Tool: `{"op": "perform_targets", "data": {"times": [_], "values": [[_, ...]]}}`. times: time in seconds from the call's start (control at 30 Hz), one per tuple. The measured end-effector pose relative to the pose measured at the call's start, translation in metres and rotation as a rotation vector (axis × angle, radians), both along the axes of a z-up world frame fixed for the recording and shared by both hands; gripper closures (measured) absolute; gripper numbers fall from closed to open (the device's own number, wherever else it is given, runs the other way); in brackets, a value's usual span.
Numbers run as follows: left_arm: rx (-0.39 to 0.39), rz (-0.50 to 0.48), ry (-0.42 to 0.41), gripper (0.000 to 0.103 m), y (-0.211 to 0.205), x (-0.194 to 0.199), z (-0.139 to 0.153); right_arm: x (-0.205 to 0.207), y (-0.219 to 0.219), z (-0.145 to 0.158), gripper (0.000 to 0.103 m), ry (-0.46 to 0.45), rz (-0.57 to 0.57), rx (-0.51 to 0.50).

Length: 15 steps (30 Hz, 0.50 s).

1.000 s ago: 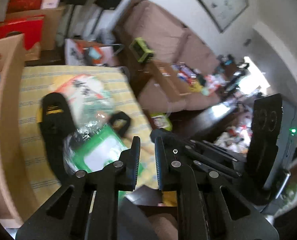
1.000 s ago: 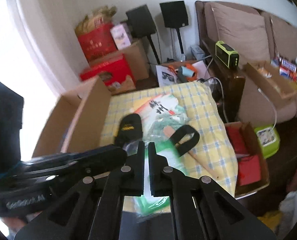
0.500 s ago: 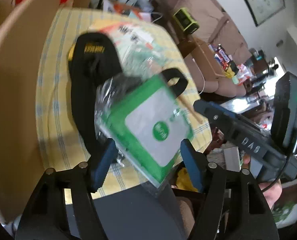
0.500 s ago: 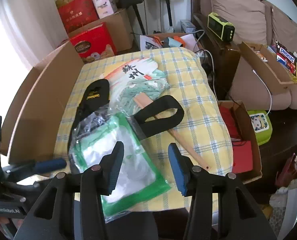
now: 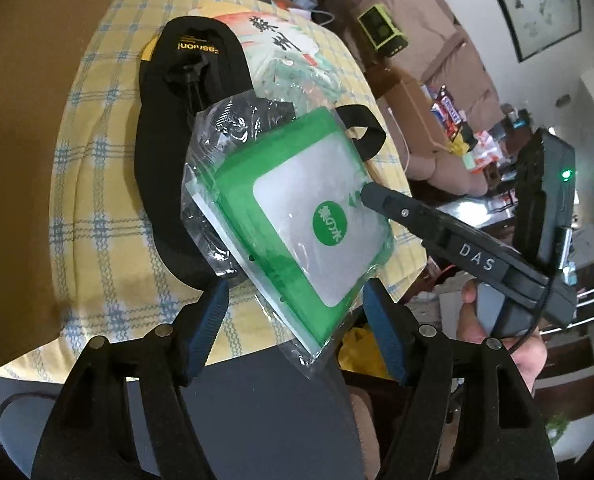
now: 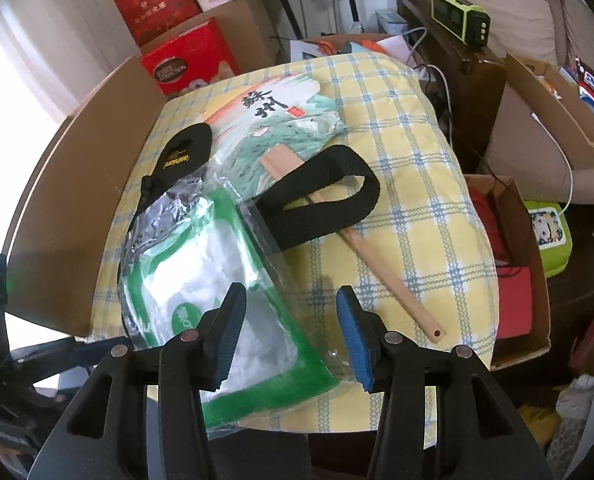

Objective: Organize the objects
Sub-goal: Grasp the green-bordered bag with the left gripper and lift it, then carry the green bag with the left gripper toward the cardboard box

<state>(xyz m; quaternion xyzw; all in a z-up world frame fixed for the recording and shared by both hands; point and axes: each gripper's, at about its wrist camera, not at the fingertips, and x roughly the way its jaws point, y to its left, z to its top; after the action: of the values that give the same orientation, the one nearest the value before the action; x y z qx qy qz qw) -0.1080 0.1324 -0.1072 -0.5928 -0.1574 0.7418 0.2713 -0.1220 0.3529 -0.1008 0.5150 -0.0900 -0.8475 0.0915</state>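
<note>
A green packet in a clear plastic bag (image 5: 297, 216) lies on the yellow checked cloth (image 5: 97, 208), its near corner sticking out over the table's front edge. It rests on a long black pouch (image 5: 185, 120) with a strap loop (image 6: 329, 200). A paper fan (image 6: 281, 120) with a wooden handle (image 6: 377, 264) lies behind them. My left gripper (image 5: 295, 330) is open, its blue pads either side of the packet's near corner without touching it. My right gripper (image 6: 291, 336) hangs open over the packet (image 6: 217, 280); one of its fingers (image 5: 381, 198) shows above the packet in the left wrist view.
A tall cardboard wall (image 6: 77, 200) stands along the left of the cloth. Red boxes (image 6: 193, 60) and speaker stands are behind it. Right of the table are an open carton (image 6: 509, 272), a green lunch box (image 6: 549, 232) and a sofa (image 5: 409, 40). A hand (image 5: 493, 332) grips the right tool.
Both grippers went from shut to open and sank toward the table. The green packet now fills much more of both views.
</note>
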Motion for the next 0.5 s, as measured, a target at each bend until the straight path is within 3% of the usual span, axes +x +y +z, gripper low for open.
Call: {"op": "perform_targets", "data": {"times": [0.13,0.2,0.3,0.37,0.5], "values": [[0.032,0.007,-0.023,0.036,0.004,-0.007,-0.006,-0.002,-0.002,-0.003,0.056,-0.014,0.012,-0.024],[0.053,0.003,-0.026,0.036,0.007,-0.009,-0.007,-0.003,-0.003,-0.005,0.067,-0.027,0.025,-0.055],[0.063,0.006,-0.023,0.037,0.011,-0.010,-0.008,-0.001,-0.006,-0.004,0.069,-0.032,0.040,-0.041],[0.061,-0.004,-0.002,0.054,0.015,-0.009,-0.006,0.000,-0.007,-0.004,0.071,-0.037,0.046,-0.041],[-0.020,-0.018,0.043,0.076,0.022,-0.009,-0.002,-0.001,0.002,-0.005,0.075,-0.038,0.026,-0.042]]}}
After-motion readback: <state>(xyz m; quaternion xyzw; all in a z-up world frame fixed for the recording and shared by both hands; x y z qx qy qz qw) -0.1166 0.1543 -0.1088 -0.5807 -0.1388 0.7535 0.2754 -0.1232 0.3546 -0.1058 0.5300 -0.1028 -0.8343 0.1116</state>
